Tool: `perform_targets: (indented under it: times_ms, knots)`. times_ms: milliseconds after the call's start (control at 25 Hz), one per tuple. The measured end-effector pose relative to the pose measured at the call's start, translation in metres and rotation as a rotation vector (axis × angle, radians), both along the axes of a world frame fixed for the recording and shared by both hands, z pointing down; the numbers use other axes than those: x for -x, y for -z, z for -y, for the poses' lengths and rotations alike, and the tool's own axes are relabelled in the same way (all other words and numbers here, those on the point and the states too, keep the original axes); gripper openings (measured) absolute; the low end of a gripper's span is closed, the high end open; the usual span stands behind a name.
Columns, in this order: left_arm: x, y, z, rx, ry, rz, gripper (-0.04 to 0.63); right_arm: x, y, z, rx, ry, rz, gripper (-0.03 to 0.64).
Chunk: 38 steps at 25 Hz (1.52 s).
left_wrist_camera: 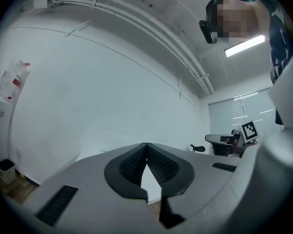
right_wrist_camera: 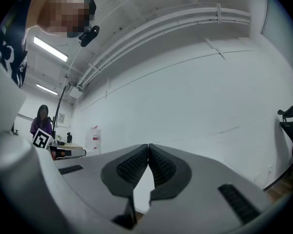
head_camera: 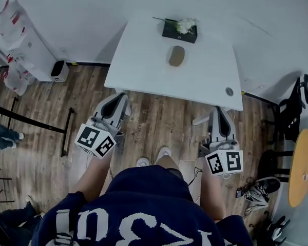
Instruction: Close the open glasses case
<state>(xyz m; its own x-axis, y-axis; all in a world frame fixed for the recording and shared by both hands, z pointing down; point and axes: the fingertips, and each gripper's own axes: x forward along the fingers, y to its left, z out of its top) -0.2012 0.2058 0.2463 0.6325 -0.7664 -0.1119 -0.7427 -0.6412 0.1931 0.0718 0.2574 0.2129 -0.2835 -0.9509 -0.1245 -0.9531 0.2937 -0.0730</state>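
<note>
A brownish glasses case (head_camera: 176, 56) lies near the middle of the white table (head_camera: 143, 60); from here I cannot tell whether its lid is up. Both grippers hang over the wooden floor, short of the table's near edge and well apart from the case. My left gripper (head_camera: 123, 95) is shut, its ribbed pads meeting at the tips (left_wrist_camera: 146, 144) with nothing between them. My right gripper (head_camera: 218, 110) is shut and empty as well (right_wrist_camera: 148, 145). Both gripper views look level towards the white wall, and the case does not show in them.
A black box with a white flower (head_camera: 180, 29) stands at the table's far edge, behind the case. A black office chair (head_camera: 292, 106), a round yellow table (head_camera: 302, 165) and shoes (head_camera: 259, 188) are at the right. A small white bin (head_camera: 59, 70) and bags (head_camera: 18, 40) are at the left.
</note>
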Motion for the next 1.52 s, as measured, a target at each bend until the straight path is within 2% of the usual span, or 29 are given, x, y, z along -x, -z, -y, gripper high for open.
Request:
perform_targets:
  times_ms: [320,480,920,1160,1320,1520]
  knots:
    - [0.004,-0.014,0.037,0.026,0.043,0.007,0.014,0.005,0.009,0.061,-0.034,0.034,0.012,0.025]
    - [-0.004,-0.012,0.072,0.021,0.067,0.009,0.014,0.003,0.009,0.106,-0.038,0.075,0.012,0.025]
    - [-0.049,0.006,0.195,0.002,0.139,0.055,0.014,-0.049,0.015,0.244,-0.027,0.132,0.038,0.025]
    - [-0.063,0.004,0.249,0.016,0.177,0.04,0.014,-0.064,0.014,0.309,-0.013,0.167,0.048,0.025]
    - [-0.064,-0.009,0.277,0.05,0.172,0.03,0.014,-0.059,0.008,0.334,0.01,0.171,0.05,0.025]
    - [-0.07,-0.013,0.32,0.052,0.095,0.028,0.014,-0.053,0.006,0.367,0.024,0.129,0.038,0.025]
